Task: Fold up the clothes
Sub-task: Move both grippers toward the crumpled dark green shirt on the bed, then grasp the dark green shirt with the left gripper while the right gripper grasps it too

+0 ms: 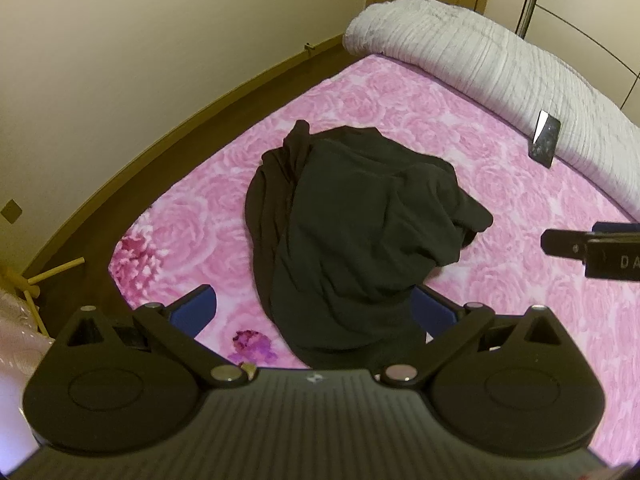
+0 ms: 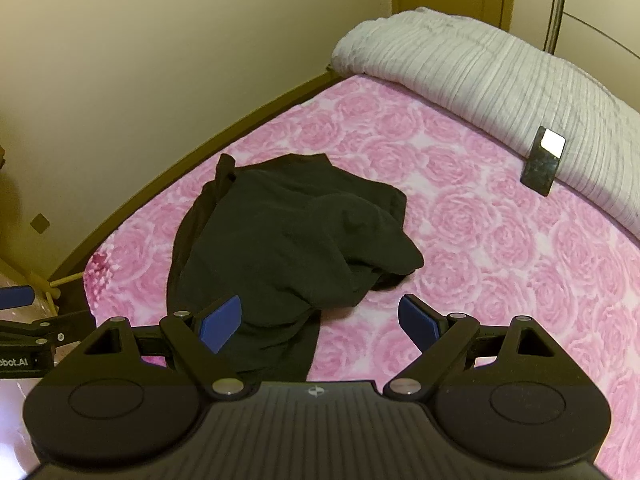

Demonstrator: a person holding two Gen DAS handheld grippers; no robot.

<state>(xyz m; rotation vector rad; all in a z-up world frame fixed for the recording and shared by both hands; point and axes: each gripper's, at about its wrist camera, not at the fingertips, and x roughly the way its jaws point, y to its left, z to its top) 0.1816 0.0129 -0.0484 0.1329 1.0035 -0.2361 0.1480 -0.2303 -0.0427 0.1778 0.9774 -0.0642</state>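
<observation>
Bed [image 1: 500, 208]: covered by a pink rose-print sheet [image 2: 480, 240], filling the centre and right of both views. Wooden bed frame [image 1: 120, 176] curving along the left edge, cream wall behind.

White ribbed duvet [image 2: 460, 68]: rolled up along the upper right of the frame, at the far end of the bed.

Black garment [image 1: 340, 220]: centre of the left wrist view, left of centre in the right wrist view. Lying on the sheet in a crumpled heap, layers bunched and overlapping, one narrow end pointing toward the upper left. Type of garment not determinable; no collar, sleeve or hem clearly separable.

Left gripper [image 1: 316, 308]: lower centre, jaws spread wide, empty. Near edge of the garment lying between the blue pads [image 1: 196, 312]; right pad partly hidden behind the cloth. Contact with the fabric not determinable.

Right gripper [image 2: 320, 322]: lower centre, jaws spread wide, empty. Left pad over the near edge of the garment, right pad over bare sheet.

Phone [image 2: 542, 166]: propped against the duvet at the right, well apart from the garment.

Step in hand, as judged: opening stage, nothing folded yet, garment not yet spread flat.

Next move, as judged: locate two separable edges or corners at the near side of the heap, close one set of jaws on each, lift and pull apart to flatten the cloth on the sheet. Single-layer pinch required; bunched layers likely to be caught together.
</observation>
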